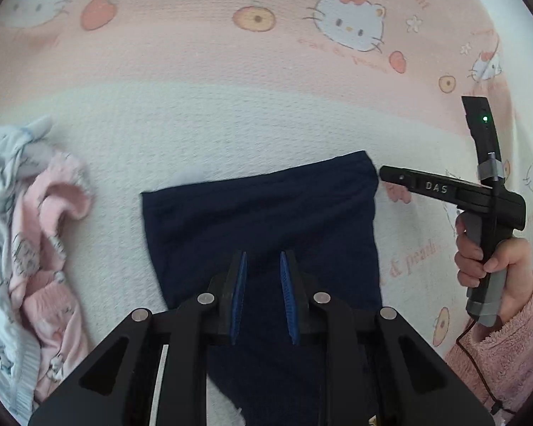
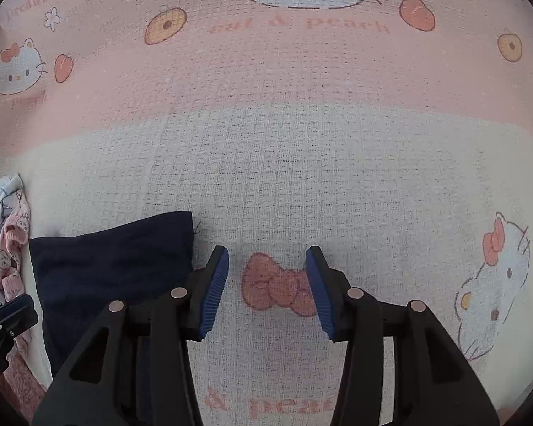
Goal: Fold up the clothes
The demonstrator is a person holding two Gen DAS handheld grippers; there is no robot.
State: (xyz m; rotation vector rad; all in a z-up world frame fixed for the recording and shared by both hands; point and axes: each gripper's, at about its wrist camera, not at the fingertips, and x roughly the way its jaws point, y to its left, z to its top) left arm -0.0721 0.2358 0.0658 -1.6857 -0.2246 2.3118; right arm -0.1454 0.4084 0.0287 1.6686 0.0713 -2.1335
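Left hand-held gripper [image 1: 263, 259] above the navy garment [image 1: 263, 213], pointing steeply down, jaws partly apart, blue pads [image 1: 240, 294] clear of the cloth, nothing between them. Right hand-held gripper [image 2: 267, 252] just off the garment's right edge, jaws wide apart, nothing held, only the bow print [image 2: 277, 291] of the blanket [image 2: 302, 159] visible between the pads. In the left wrist view, seen from the side with its black body tipped toward the garment's far right corner, gripped by a hand [image 1: 486, 266] in a fuzzy pink sleeve [image 1: 508, 355], cable trailing down below. Garment flat on the blanket, folded to a neat rectangle, long axis running from the near side away toward the pink band, far edge slightly slanted with the right corner farther off, left and right edges fairly straight, near end hidden under the left gripper's body. Wide bare blanket beyond the far edge and to the right, white band first, then pink with cat and peach prints. Narrow white strip to the left, then a heap of clothes [image 1: 35, 248], pale blue and pink, rumpled, lying apart from the garment's left edge. Whether the blanket lies on a bed or on something else, not clear.
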